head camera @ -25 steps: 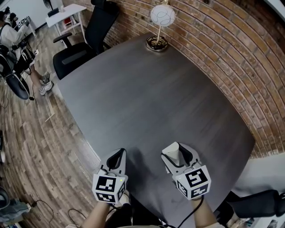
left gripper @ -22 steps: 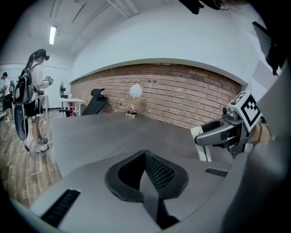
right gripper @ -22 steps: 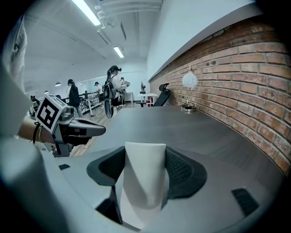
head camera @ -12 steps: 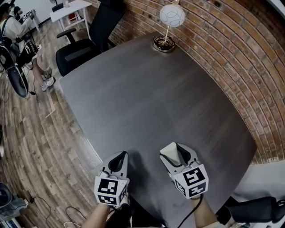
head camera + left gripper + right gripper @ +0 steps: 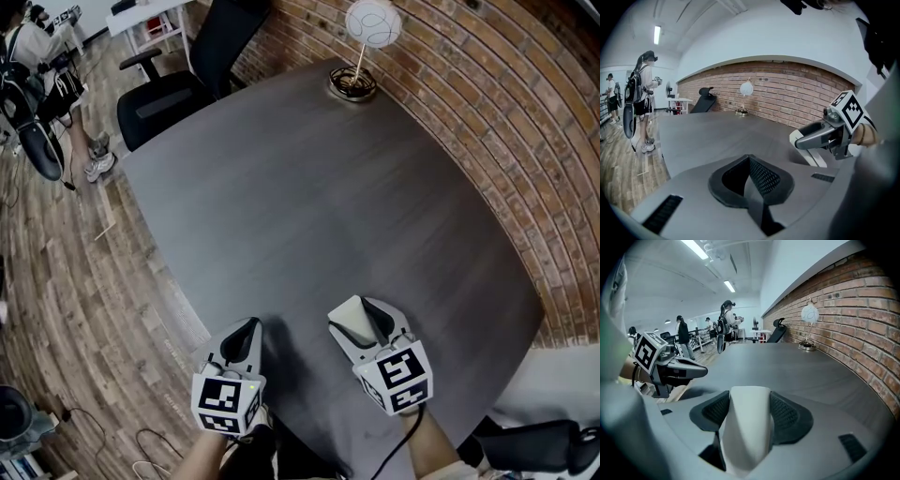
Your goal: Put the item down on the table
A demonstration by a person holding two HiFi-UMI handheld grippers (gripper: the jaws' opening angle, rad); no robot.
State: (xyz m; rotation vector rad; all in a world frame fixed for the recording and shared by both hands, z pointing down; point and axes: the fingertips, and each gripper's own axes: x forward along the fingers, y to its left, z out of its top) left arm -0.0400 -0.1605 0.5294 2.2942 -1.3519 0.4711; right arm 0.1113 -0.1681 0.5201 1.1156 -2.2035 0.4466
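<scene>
Two tools are hovering bottom-centre over a table (image 5: 309, 206): right gripper (image 5: 364, 317) clamping a white item (image 5: 746, 423), left gripper (image 5: 246, 331) jaws pressing together.

Bright, even ceiling-strip light (image 5: 696, 248); soft shadows on the table (image 5: 309, 206), strong fisheye bending at edges.

Head view looks steeply down; gripper views skim the table (image 5: 309, 206) (sharing the lamp (image 5: 367, 33)).
</scene>
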